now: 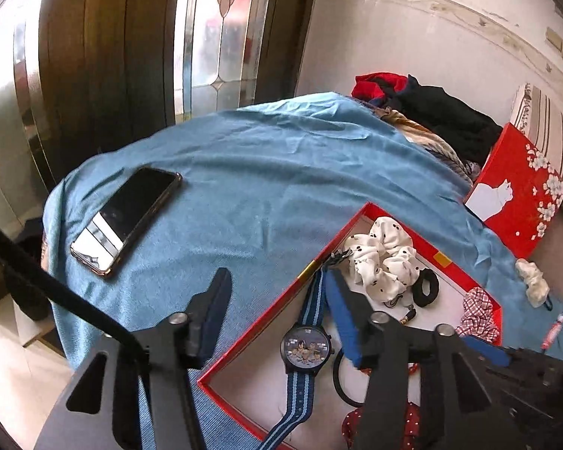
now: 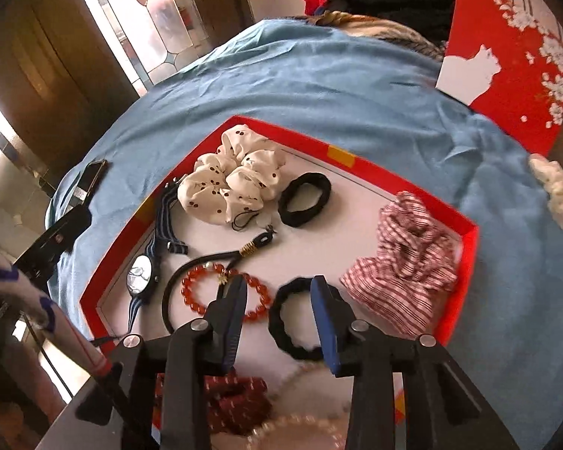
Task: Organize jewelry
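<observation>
Sitting in the red box (image 2: 465, 262) at centre frame: wavy black hair tie (image 2: 281, 322), red bead bracelet (image 2: 257, 300), striped-strap watch (image 1: 307, 348). Right gripper (image 2: 277, 288) hovers above, jaws apart, empty. Left gripper (image 1: 277, 281) straddles the box's left wall, jaws apart. No writing legible. Phone (image 1: 125, 219) lies upper left.

A home: leaded-glass wooden door (image 1: 221, 37), piled clothes (image 1: 431, 112).
</observation>
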`<state>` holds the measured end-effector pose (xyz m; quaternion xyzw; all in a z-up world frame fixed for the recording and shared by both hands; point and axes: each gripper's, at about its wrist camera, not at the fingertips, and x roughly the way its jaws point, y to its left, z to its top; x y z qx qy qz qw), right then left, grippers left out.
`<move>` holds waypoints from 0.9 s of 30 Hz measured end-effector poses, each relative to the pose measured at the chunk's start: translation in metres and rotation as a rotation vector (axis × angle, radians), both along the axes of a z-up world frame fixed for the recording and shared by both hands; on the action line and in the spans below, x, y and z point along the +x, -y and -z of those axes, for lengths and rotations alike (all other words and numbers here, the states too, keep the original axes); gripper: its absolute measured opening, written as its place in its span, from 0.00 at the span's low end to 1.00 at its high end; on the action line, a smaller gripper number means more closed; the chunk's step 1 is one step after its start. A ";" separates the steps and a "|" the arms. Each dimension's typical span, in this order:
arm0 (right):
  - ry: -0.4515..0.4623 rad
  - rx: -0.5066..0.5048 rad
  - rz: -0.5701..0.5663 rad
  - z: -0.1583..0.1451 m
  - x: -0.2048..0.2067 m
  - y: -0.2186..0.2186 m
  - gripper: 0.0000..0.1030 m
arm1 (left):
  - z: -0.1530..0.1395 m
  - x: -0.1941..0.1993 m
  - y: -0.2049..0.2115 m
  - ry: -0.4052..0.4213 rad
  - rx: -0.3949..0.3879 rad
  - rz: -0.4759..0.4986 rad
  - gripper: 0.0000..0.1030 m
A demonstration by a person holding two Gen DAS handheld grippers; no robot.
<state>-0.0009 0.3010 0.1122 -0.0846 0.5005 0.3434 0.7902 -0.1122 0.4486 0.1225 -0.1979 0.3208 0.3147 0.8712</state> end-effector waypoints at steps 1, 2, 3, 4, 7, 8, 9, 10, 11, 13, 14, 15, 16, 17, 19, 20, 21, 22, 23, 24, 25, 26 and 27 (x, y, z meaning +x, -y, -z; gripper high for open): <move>0.007 -0.004 -0.007 -0.002 -0.003 0.002 0.37 | -0.001 0.000 0.002 -0.001 0.009 -0.003 0.53; 0.025 -0.016 -0.021 -0.005 -0.009 0.003 0.37 | -0.001 0.000 0.003 -0.002 0.012 -0.003 0.54; 0.043 -0.027 -0.033 -0.007 -0.014 0.003 0.37 | -0.001 0.000 0.004 -0.002 0.012 0.000 0.54; 0.073 -0.045 -0.055 -0.009 -0.025 0.004 0.37 | -0.001 0.000 0.005 -0.001 0.011 0.001 0.55; 0.139 -0.084 -0.089 -0.011 -0.046 0.010 0.37 | -0.002 -0.001 0.009 -0.005 0.025 -0.002 0.58; 0.155 -0.093 -0.092 -0.012 -0.050 0.013 0.37 | -0.003 -0.001 0.011 -0.004 0.031 -0.003 0.62; 0.173 -0.103 -0.094 -0.013 -0.055 0.016 0.37 | -0.004 -0.002 0.013 -0.002 0.041 -0.004 0.64; 0.190 -0.113 -0.093 -0.014 -0.061 0.020 0.37 | -0.005 -0.002 0.016 0.001 0.054 -0.005 0.67; 0.202 -0.119 -0.090 -0.015 -0.065 0.025 0.37 | -0.007 -0.003 0.019 0.002 0.070 -0.008 0.68; 0.209 -0.124 -0.079 -0.015 -0.069 0.035 0.38 | -0.009 -0.003 0.023 0.005 0.090 -0.004 0.70; 0.208 -0.125 -0.073 -0.016 -0.070 0.039 0.38 | -0.010 -0.003 0.026 0.005 0.097 0.001 0.70; 0.207 -0.125 -0.066 -0.016 -0.071 0.043 0.38 | -0.011 -0.001 0.028 0.003 0.100 0.009 0.70; 0.202 -0.123 -0.053 -0.016 -0.072 0.050 0.38 | -0.011 -0.001 0.030 0.002 0.101 0.014 0.70; 0.198 -0.122 -0.045 -0.017 -0.073 0.055 0.39 | -0.011 0.000 0.032 0.001 0.103 0.020 0.70; 0.193 -0.122 -0.026 -0.016 -0.074 0.064 0.41 | -0.011 0.002 0.037 -0.003 0.110 0.034 0.70; 0.189 -0.122 -0.017 -0.016 -0.075 0.070 0.41 | -0.011 0.002 0.040 -0.005 0.115 0.040 0.70; 0.187 -0.121 -0.010 -0.016 -0.077 0.076 0.41 | -0.012 0.003 0.041 -0.007 0.118 0.044 0.70; 0.186 -0.122 -0.002 -0.016 -0.078 0.080 0.41 | -0.012 0.004 0.043 -0.010 0.120 0.051 0.70; 0.185 -0.122 0.004 -0.016 -0.079 0.084 0.41 | -0.012 0.004 0.046 -0.012 0.122 0.056 0.70; 0.183 -0.121 0.012 -0.016 -0.080 0.089 0.42 | -0.012 0.005 0.047 -0.013 0.122 0.060 0.70; 0.181 -0.119 0.017 -0.016 -0.081 0.093 0.43 | -0.012 0.006 0.049 -0.015 0.124 0.064 0.70; 0.176 -0.118 0.024 -0.015 -0.081 0.097 0.44 | -0.011 0.006 0.051 -0.017 0.125 0.068 0.71; 0.173 -0.118 0.029 -0.015 -0.082 0.100 0.44 | -0.011 0.006 0.053 -0.019 0.127 0.071 0.71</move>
